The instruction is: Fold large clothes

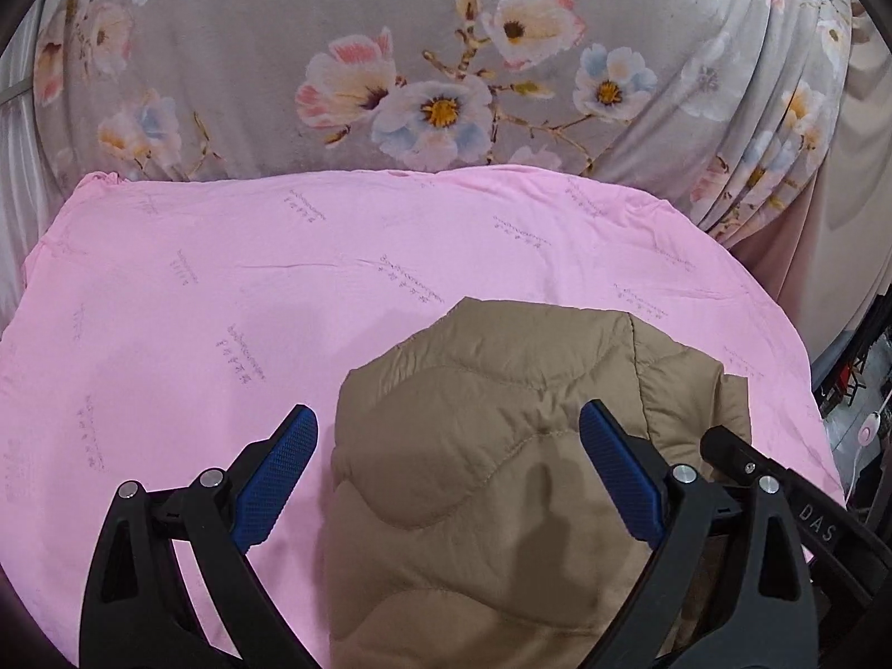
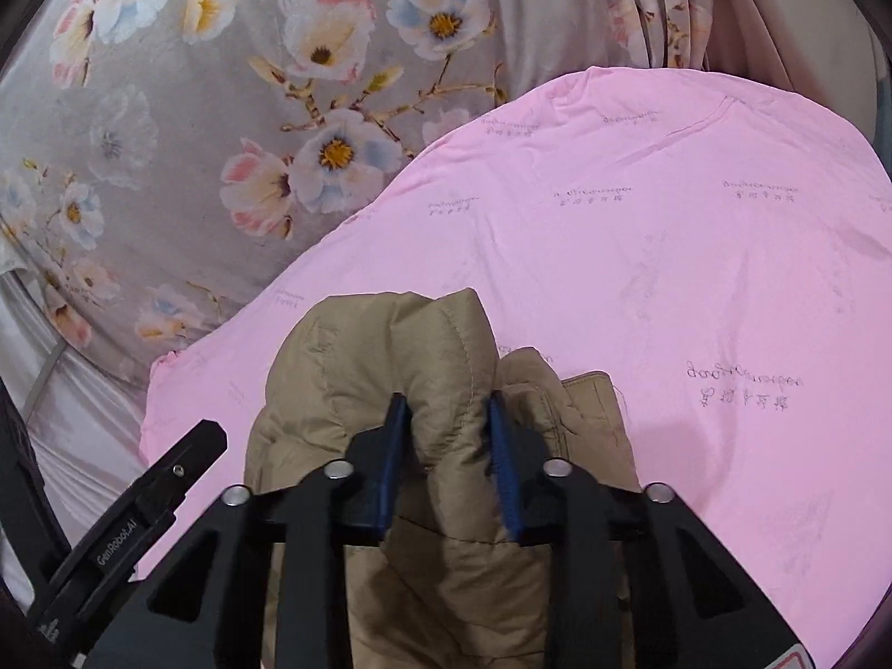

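Observation:
A tan quilted jacket [image 1: 490, 446] lies folded on a pink sheet [image 1: 223, 279]. My left gripper [image 1: 449, 423] is open, its blue pads [image 1: 279, 474] spread wide above the jacket's left part, holding nothing. My right gripper [image 2: 449, 407] is shut on a raised fold of the jacket [image 2: 390, 368], pinched between its blue pads [image 2: 390, 446]. The right gripper's body shows at the lower right of the left wrist view [image 1: 780, 490]. The left gripper's body shows at the lower left of the right wrist view [image 2: 139, 518].
The pink sheet [image 2: 669, 251] lies over a grey floral bedspread [image 1: 390, 56] that also shows in the right wrist view [image 2: 167, 139]. The bed's edge and draped floral cloth [image 1: 780, 139] fall away at the right. Dark stands and floor clutter [image 1: 853, 379] are at far right.

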Demonstrator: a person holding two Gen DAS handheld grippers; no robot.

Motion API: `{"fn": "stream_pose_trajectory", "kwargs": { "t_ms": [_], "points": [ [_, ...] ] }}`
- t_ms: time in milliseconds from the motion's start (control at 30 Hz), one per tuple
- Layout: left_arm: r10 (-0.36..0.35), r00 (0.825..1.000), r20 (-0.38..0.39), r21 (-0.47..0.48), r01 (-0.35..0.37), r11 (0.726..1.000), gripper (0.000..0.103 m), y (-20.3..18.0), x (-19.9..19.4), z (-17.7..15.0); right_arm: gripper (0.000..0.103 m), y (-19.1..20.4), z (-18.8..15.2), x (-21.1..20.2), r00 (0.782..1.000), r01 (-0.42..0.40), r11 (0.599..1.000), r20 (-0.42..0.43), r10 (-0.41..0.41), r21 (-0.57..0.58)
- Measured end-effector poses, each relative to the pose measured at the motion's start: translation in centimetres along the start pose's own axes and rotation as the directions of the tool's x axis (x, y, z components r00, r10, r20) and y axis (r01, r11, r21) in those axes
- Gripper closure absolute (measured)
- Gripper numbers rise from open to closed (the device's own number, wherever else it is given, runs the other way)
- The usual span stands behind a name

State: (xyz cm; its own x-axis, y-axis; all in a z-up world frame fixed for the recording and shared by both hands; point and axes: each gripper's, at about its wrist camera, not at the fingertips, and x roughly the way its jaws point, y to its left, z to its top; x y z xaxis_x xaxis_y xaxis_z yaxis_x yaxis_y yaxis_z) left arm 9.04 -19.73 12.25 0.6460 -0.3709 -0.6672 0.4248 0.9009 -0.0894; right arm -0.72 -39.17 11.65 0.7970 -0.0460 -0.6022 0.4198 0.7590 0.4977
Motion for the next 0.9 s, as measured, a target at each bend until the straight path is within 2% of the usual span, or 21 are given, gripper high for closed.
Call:
{"fn": "stream_pose_trajectory", "kwargs": {
  "t_ms": [167,300,533,900],
  "points": [
    [0.007,0.998,-0.065,0.033,-0.005,0.999,0.013,-1.2,3.2,-1.6,0.091,-2.4,-1.2,0.3,0.996,0.085,0.996,0.024,-0.085,0.014],
    [-0.007,0.995,-0.102,0.028,0.010,1.000,0.012,-1.9,5.2,-3.1,0.091,-4.2,-2.4,2.1,0.996,0.092,0.996,-0.007,-0.092,0.016],
    [0.050,0.996,-0.079,0.073,-0.044,0.996,0.008,-3.3,7.1,-4.6,0.090,-6.5,-3.3,4.7,0.997,0.062,0.998,-0.043,-0.061,0.016],
    [0.077,0.995,-0.063,0.095,-0.071,0.993,0.005,-4.0,9.3,-5.6,0.090,-8.0,-4.3,6.6,0.999,0.038,0.999,-0.036,-0.038,0.016]
  ]
}}
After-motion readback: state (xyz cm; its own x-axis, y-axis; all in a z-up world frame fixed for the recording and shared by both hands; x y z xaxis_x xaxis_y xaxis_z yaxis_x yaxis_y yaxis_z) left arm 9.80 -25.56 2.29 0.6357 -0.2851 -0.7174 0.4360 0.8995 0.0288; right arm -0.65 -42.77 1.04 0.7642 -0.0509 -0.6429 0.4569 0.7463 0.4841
